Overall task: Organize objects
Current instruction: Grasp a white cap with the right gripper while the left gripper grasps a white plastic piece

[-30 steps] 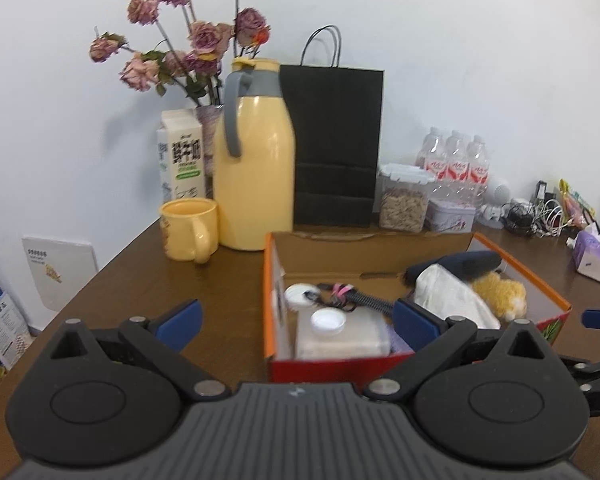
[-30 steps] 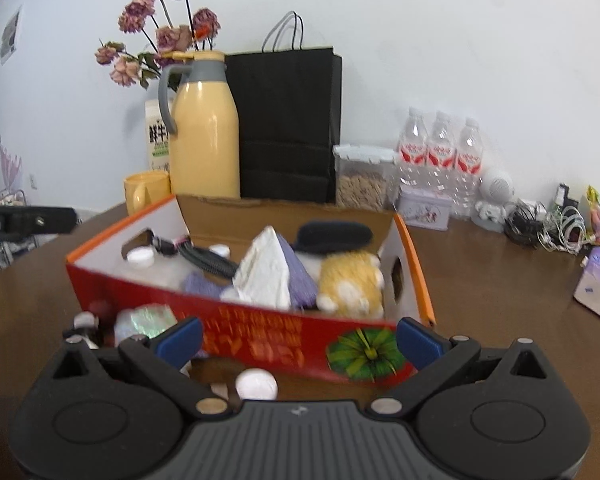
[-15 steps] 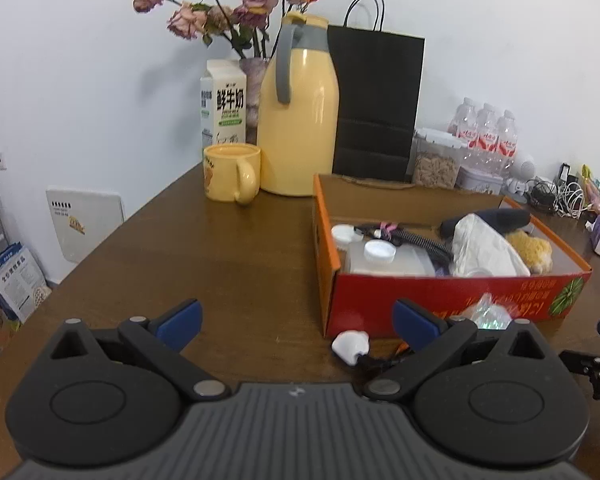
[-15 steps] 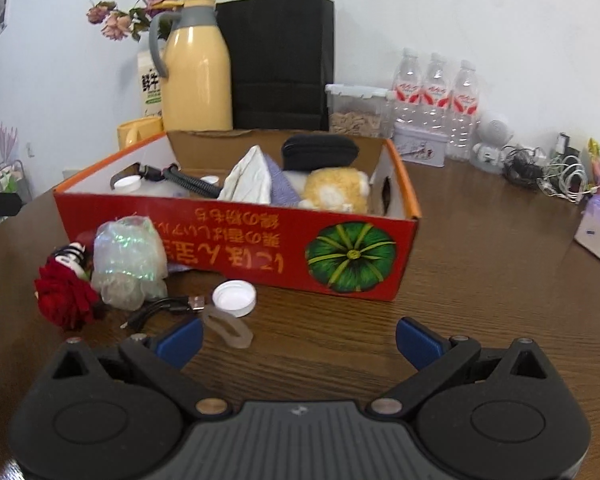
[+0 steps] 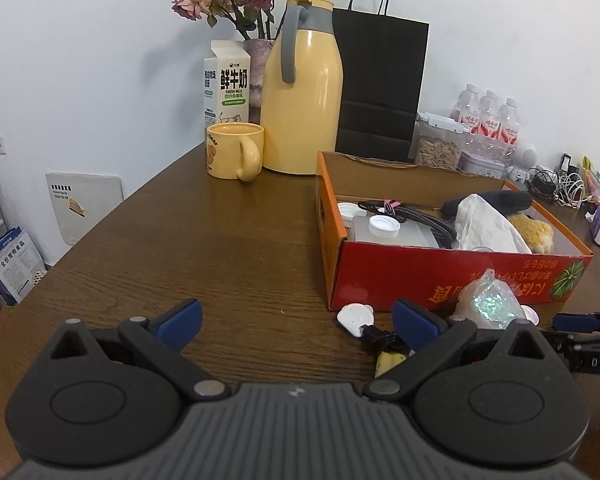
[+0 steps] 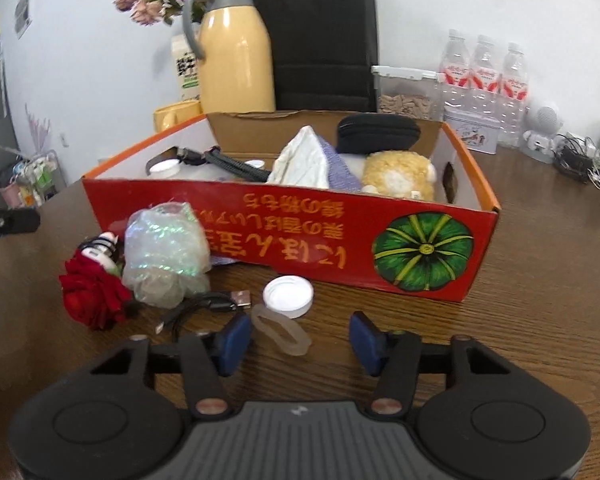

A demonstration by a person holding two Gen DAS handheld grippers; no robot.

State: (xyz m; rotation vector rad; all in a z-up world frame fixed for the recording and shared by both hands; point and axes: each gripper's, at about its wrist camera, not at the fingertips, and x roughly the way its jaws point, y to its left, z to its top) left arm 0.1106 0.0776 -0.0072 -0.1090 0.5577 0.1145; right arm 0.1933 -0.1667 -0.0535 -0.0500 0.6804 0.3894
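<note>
My right gripper (image 6: pixel 300 338) hangs low over the table in front of the red cardboard box (image 6: pixel 292 236). Its jaws are closing around a translucent ring (image 6: pixel 281 334), and the pads stand clear of it. Just beyond lie a white cap (image 6: pixel 288 296), a black USB cable (image 6: pixel 216 305), a crumpled iridescent bag (image 6: pixel 164 254) and a red rose (image 6: pixel 94 294). My left gripper (image 5: pixel 298 318) is open over bare wood to the left of the box (image 5: pixel 452 276). A white cap (image 5: pixel 354 317) and a black plug (image 5: pixel 374 334) lie by its right finger.
The box holds a bottle, cables, a white cloth, a yellow plush and a black case (image 6: pixel 378 133). Behind it stand a yellow jug (image 5: pixel 302 92), a mug (image 5: pixel 234 150), a milk carton (image 5: pixel 228 80), a black paper bag (image 5: pixel 380 84) and water bottles (image 6: pixel 482 76).
The right gripper has sunk toward the table and its jaws have narrowed around the ring. The left gripper drew back from the box a second ago and has since kept still.
</note>
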